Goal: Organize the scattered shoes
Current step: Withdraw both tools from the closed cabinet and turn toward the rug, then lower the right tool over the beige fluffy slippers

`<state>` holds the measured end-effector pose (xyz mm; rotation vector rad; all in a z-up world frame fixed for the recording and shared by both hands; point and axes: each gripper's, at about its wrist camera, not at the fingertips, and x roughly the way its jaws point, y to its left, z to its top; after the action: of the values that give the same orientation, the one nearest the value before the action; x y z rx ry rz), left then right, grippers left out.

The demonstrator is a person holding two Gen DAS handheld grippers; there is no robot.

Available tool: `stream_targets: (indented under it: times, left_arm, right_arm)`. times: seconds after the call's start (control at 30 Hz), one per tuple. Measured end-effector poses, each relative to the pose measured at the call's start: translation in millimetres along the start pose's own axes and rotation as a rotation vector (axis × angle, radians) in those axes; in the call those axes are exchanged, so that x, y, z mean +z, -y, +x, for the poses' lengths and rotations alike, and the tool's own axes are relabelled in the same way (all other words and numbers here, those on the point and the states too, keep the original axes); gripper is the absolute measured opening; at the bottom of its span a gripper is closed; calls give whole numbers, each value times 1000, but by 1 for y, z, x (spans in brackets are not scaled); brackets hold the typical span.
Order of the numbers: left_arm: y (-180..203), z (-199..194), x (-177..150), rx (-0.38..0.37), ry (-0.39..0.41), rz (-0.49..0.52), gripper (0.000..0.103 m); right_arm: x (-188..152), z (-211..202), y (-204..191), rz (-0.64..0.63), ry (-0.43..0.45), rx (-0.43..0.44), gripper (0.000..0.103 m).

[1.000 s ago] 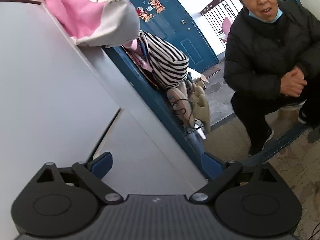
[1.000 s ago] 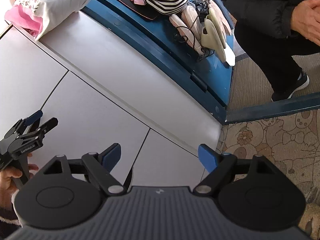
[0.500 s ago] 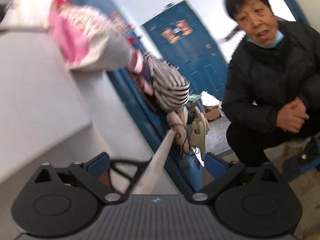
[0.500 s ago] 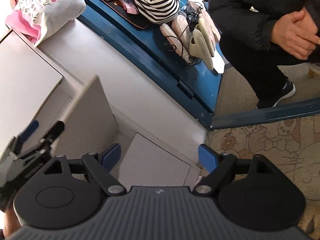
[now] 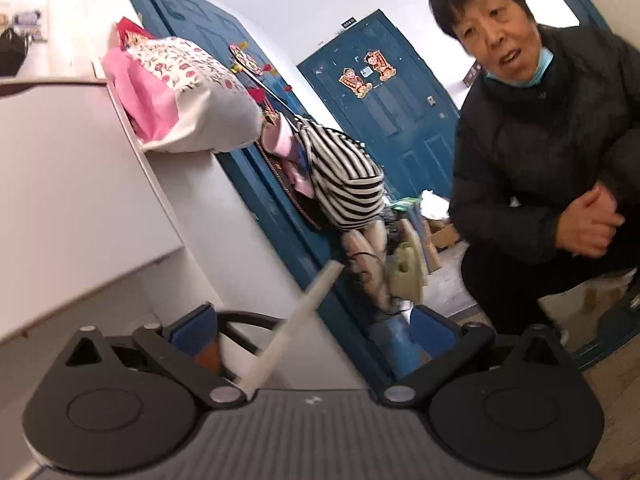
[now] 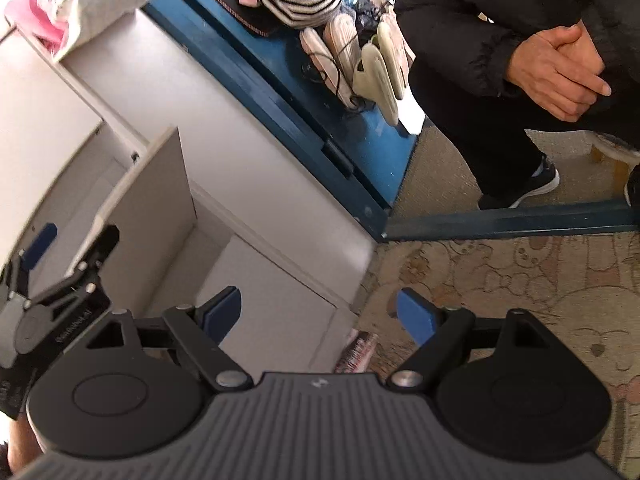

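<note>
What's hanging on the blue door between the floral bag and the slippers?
A black-and-white striped bag, with pink items tucked just above it. The left wrist view shows the floral bag and slippers either side.

**White cabinet, blue doors**

A white cabinet (image 6: 256,152) stands with one door (image 6: 156,216) swung open beside a blue door (image 6: 304,92) at the threshold. A patterned beige floor (image 6: 520,280) meets a plainer mat (image 6: 444,168) past the sill. Another blue door (image 5: 392,120) with paper decorations sits in a daylit white wall (image 5: 320,4).
</note>
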<state>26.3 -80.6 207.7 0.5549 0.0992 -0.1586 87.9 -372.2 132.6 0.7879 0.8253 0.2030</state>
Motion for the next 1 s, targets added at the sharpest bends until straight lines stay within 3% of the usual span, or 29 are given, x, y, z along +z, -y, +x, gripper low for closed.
stream_targets:
  times: [0.17, 0.4, 0.83, 1.0]
  left_arm:
    - [23, -9, -15, -130, -148, -152, 102]
    - [51, -17, -50, -269, -367, -253, 102]
    - [134, -27, -139, -414, -675, -215, 102]
    - [142, -26, -156, -431, -728, -191, 102]
  right_arm:
    - [-8, -13, 7, -89, -59, -53, 90]
    - [-32, -30, 36, -146, -133, -120, 92]
    - [-109, -21, 111, -170, -338, -277, 94]
    - [-130, 3, 135, -111, -410, -329, 93]
